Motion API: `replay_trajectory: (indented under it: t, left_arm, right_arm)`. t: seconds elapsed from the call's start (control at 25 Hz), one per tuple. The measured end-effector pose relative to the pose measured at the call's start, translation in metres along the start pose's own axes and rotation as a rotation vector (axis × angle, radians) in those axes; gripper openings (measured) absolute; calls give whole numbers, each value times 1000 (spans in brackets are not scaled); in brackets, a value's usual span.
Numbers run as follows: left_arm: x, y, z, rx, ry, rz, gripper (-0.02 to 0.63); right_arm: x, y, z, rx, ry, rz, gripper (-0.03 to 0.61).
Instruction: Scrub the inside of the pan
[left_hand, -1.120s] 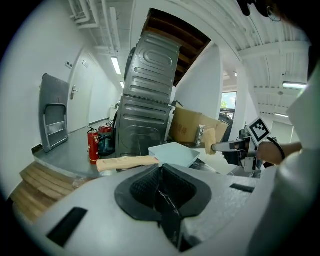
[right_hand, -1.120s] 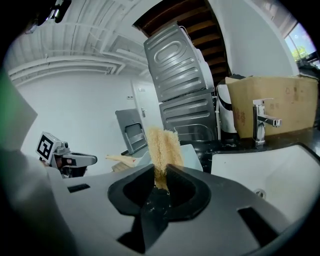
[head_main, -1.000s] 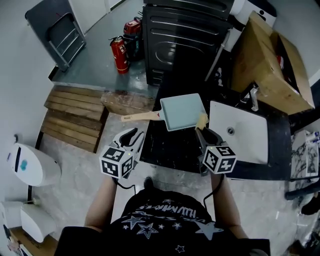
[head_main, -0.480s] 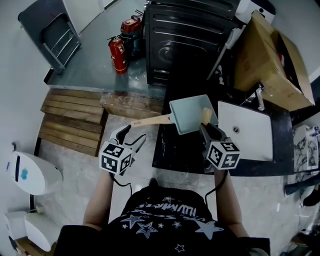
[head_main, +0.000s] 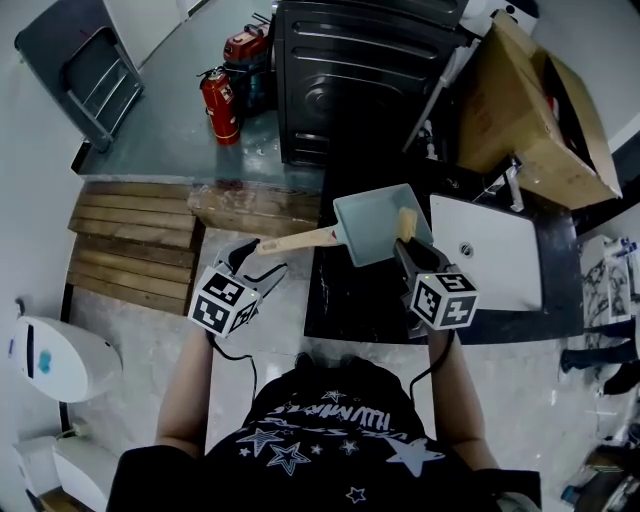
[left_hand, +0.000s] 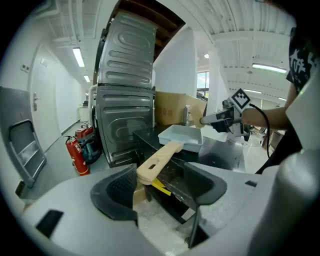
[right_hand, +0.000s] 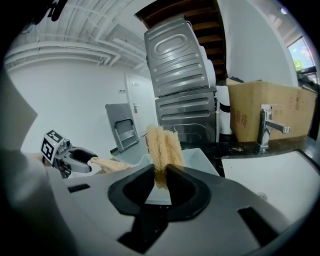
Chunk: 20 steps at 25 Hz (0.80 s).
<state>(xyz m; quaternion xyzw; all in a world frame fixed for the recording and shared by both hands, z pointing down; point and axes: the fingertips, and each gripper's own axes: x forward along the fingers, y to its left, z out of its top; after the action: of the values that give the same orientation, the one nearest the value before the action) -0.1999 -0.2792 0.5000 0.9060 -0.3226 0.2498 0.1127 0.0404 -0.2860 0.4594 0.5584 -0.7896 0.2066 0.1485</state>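
The pan (head_main: 372, 228) sits near the counter's (head_main: 360, 295) back left corner. Its wooden handle (head_main: 300, 241) overhangs the left edge above open floor, and the sink (head_main: 490, 250) is just to the right. The left gripper (head_main: 255, 262) has just been opening, with the handle's tip between its spread jaws, unpressed. A second ago it hung short of the handle. The right gripper (head_main: 408, 250) clamps a sponge (head_main: 407, 222) over the pan's right side; whether the sponge touches the pan is hidden.

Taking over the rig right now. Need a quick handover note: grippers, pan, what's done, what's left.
Left gripper: open, jaws just opened; the handle of the pan ends between them, ungripped.
Right gripper: shut on sponge, by the pan's right edge.
Pan on black counter, handle overhanging its left edge.
Done: sponge in hand. Left: grip handle, scrub inside.
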Motion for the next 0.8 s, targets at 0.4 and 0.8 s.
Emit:
replay_trajectory:
  t: [0.4,0.8]
  left_arm:
    - [20,7,5,48,66,21,278]
    - [37,5,11,190,131,40,242]
  right_arm:
    - [24,-14,8,-12,70,38,75]
    - [50,-48,-2,-78,246,5,75]
